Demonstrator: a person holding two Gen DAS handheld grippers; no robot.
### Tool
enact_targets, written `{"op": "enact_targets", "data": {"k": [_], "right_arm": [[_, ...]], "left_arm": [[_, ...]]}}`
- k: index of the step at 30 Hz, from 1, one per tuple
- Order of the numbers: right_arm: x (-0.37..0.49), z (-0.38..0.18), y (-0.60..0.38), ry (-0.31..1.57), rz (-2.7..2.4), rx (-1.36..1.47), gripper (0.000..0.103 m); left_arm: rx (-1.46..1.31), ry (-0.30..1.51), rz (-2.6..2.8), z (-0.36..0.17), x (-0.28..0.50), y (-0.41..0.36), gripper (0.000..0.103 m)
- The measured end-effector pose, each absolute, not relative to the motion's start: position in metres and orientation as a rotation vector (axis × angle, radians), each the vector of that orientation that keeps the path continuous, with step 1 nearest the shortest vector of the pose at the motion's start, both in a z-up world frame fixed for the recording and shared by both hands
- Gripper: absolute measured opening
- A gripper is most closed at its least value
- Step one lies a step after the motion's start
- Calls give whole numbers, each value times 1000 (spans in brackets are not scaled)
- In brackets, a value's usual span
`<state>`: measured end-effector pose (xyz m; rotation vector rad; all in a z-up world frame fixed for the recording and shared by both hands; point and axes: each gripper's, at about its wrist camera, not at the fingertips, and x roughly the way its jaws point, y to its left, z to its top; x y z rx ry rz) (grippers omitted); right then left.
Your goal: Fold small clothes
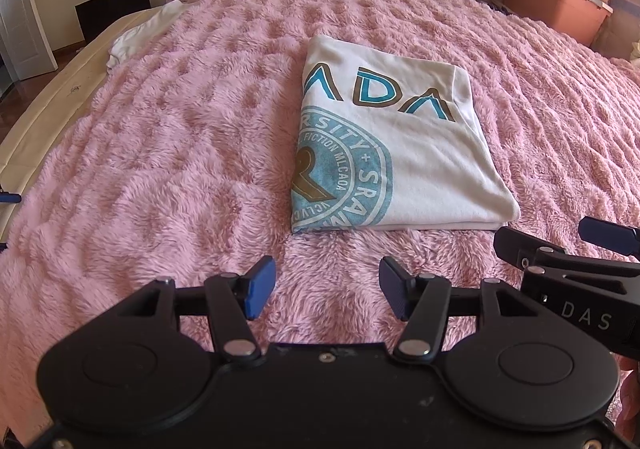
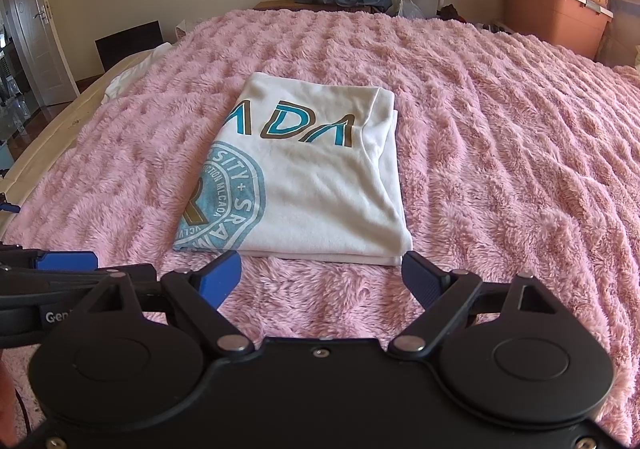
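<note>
While both stand open, folded shirt (image 2: 316,185) lies beyond right gripper (image 2: 322,281).

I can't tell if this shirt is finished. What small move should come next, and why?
Probably none on this shirt: it lies folded into a neat rectangle on the pink blanket, and both the left gripper and right gripper sit open and empty just short of its near edge. I'd lift both away, perhaps toward the white cloth at the bed's far left.
</note>
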<state>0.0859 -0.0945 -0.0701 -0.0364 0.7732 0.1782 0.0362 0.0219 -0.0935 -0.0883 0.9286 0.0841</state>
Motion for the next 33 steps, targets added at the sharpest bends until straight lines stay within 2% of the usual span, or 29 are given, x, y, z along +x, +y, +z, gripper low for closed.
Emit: {"op": "enact_targets", "data": {"k": [33], "right_arm": [[85,-71,-93,775,178,-38,90]], "left_arm": [[-80,919,80,-96,36,20,62]]}}
